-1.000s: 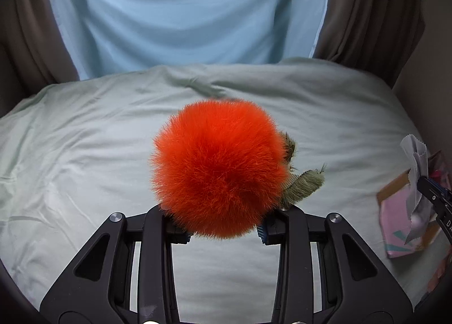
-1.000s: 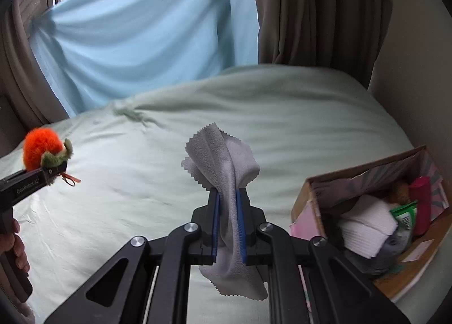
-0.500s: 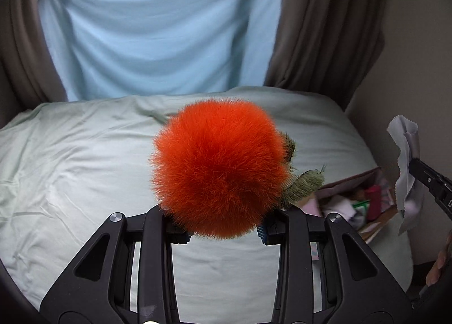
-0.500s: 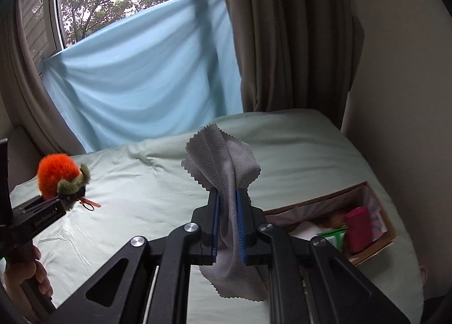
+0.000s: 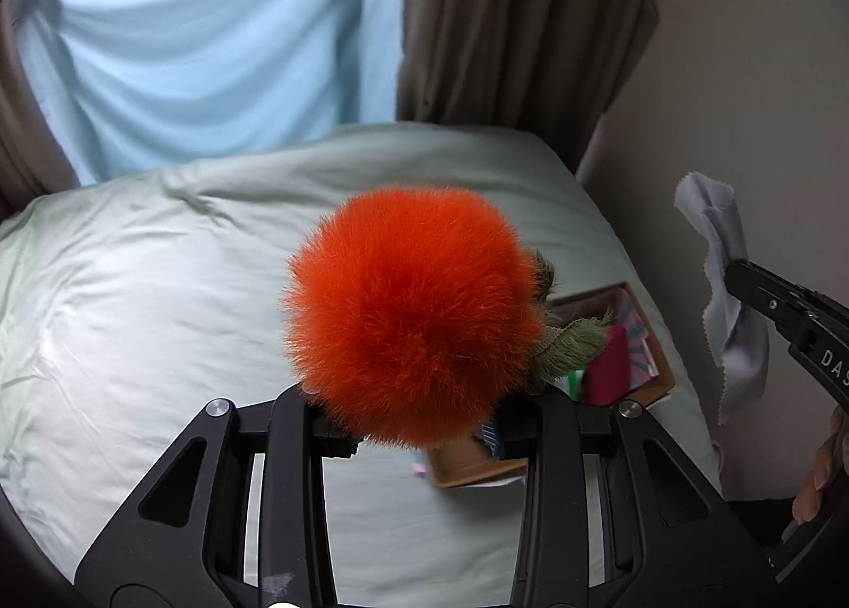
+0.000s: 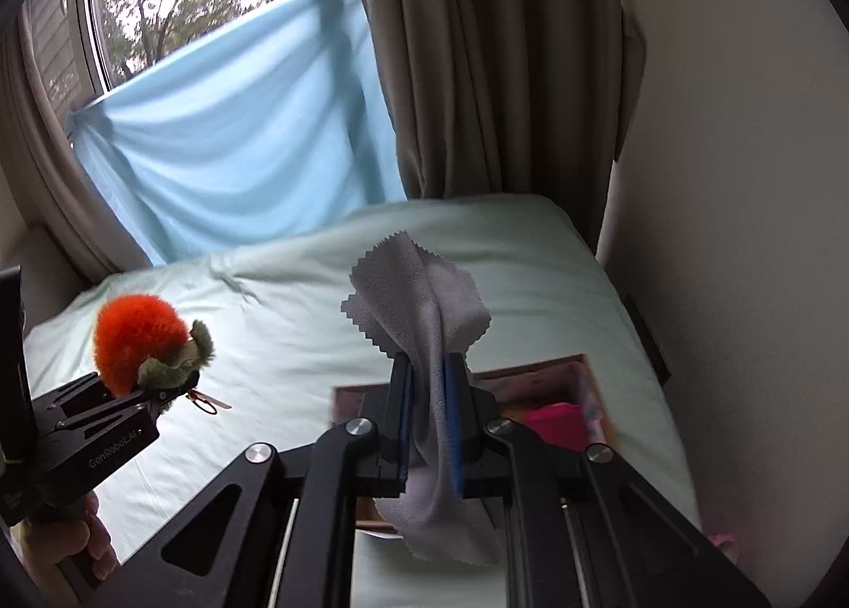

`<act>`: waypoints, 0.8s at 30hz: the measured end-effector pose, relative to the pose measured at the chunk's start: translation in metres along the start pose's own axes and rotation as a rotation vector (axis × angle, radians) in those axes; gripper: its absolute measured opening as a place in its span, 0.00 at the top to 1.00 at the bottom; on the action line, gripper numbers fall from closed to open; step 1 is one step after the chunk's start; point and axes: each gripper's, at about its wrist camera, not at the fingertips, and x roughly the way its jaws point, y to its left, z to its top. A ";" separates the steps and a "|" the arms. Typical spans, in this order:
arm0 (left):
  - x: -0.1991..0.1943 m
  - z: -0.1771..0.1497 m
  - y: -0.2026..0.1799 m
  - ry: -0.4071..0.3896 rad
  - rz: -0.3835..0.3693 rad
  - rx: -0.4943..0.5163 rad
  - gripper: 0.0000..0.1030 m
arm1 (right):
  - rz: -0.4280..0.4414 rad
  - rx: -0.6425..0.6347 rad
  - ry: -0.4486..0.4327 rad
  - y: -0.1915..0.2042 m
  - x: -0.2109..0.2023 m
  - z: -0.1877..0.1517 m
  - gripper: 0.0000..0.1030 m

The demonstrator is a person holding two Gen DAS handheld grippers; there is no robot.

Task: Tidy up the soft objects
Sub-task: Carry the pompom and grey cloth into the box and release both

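Left claw (image 5: 419, 422) grips the orange pompom toy (image 5: 408, 316) above the bed (image 5: 132, 300), left of the box (image 6: 583, 369); right claw (image 6: 427, 422) pinches the grey cloth (image 6: 424, 311) over that box.

Cardboard box (image 6: 589, 369) largely hidden behind grey cloth (image 6: 424, 300), contents blurred, perhaps pink.

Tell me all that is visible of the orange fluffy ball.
The orange fluffy ball is a round pom-pom of long bright fur, with olive-green plush leaves on one side and a thin orange loop hanging from it. The left tongs pinch its underside and hold it in the air above the pale green bed.
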 end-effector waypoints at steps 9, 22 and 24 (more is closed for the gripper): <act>0.087 -0.009 -0.052 0.138 0.017 -0.010 0.71 | 0.049 0.019 0.127 -0.062 0.067 -0.012 0.90; 0.191 -0.051 -0.080 0.368 0.051 0.073 0.71 | 0.115 0.026 0.305 -0.085 0.163 -0.047 0.90; 0.196 -0.053 -0.081 0.382 0.052 0.092 0.72 | 0.132 0.024 0.340 -0.086 0.175 -0.052 0.90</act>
